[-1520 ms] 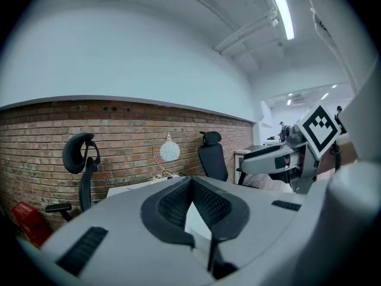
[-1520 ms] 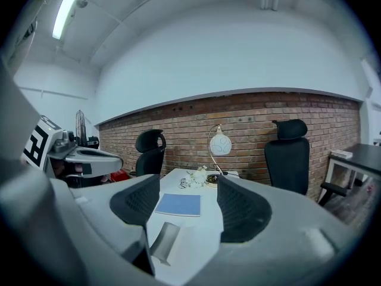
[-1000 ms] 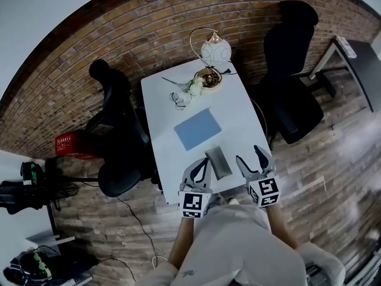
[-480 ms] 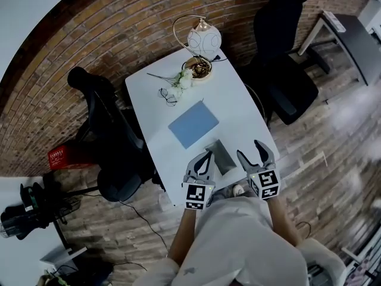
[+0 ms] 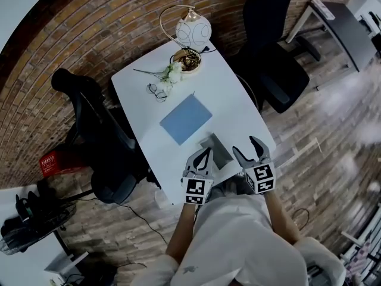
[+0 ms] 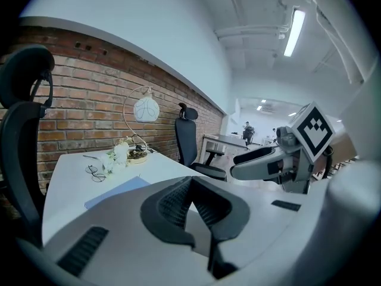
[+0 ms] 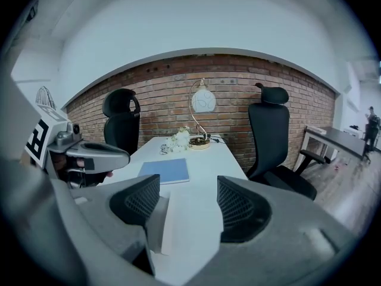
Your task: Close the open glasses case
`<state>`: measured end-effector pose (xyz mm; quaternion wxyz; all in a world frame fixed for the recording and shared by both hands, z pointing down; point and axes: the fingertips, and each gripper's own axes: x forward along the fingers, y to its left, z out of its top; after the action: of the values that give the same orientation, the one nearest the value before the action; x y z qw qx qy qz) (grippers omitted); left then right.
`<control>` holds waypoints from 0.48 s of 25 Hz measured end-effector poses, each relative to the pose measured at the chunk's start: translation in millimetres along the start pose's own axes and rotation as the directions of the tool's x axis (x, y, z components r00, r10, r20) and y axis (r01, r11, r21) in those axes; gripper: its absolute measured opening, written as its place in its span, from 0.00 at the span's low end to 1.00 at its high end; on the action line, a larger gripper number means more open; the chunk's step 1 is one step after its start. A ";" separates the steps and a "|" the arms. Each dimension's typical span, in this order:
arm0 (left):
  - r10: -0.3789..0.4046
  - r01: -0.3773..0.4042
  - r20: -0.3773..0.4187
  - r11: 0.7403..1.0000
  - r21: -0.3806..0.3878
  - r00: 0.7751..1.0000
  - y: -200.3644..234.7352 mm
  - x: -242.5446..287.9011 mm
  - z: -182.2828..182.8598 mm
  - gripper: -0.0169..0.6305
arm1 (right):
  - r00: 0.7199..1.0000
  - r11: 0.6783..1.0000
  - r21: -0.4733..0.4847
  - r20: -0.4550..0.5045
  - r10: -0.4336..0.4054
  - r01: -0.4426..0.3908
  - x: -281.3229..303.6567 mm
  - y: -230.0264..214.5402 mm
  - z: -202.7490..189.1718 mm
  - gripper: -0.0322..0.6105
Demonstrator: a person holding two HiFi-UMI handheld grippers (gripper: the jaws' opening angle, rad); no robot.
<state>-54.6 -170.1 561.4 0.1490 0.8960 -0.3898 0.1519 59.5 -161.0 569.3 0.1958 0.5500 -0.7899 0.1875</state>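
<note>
The grey glasses case (image 5: 215, 149) lies open near the front edge of the white table (image 5: 238, 106), between my two grippers. My left gripper (image 5: 208, 152) sits at the case's left side, fingertips together and nothing in them; its own view shows the left gripper (image 6: 190, 180) with pads meeting at the tip. My right gripper (image 5: 245, 146) hovers open just right of the case. In the right gripper view the case's pale wall (image 7: 156, 222) stands beside the left pad of the right gripper (image 7: 187, 198), not between the pads.
A blue notebook (image 5: 186, 118) lies mid-table. Behind it are eyeglasses (image 5: 156, 91), white flowers (image 5: 169, 75) and a globe lamp (image 5: 191, 31). Black office chairs stand at the right (image 5: 280, 70) and left (image 5: 89, 130). A brick wall is behind.
The head view has shifted, so the table sits further up and left. Both grippers keep their places beside the case, and their jaws look unchanged.
</note>
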 end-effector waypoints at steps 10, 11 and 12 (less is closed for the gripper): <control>0.043 -0.044 -0.044 0.998 -0.032 0.998 2.6 16.5 -29.5 0.03 | 0.997 0.999 -0.012 -0.061 0.048 -0.049 16.4 2.6 -24.5 0.52; 0.050 -0.051 -0.049 0.998 -0.034 0.998 2.5 17.8 -32.4 0.03 | 0.996 0.998 -0.015 -0.067 0.057 -0.058 18.2 2.8 -26.7 0.52; 0.057 -0.059 -0.055 0.998 -0.035 0.997 2.6 18.9 -35.0 0.03 | 0.995 0.998 -0.018 -0.071 0.066 -0.067 20.0 2.6 -28.5 0.52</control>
<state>-49.7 -170.7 600.9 0.1712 0.8771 -0.4141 0.1731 53.6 -161.5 603.7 0.2226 0.5146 -0.8022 0.2051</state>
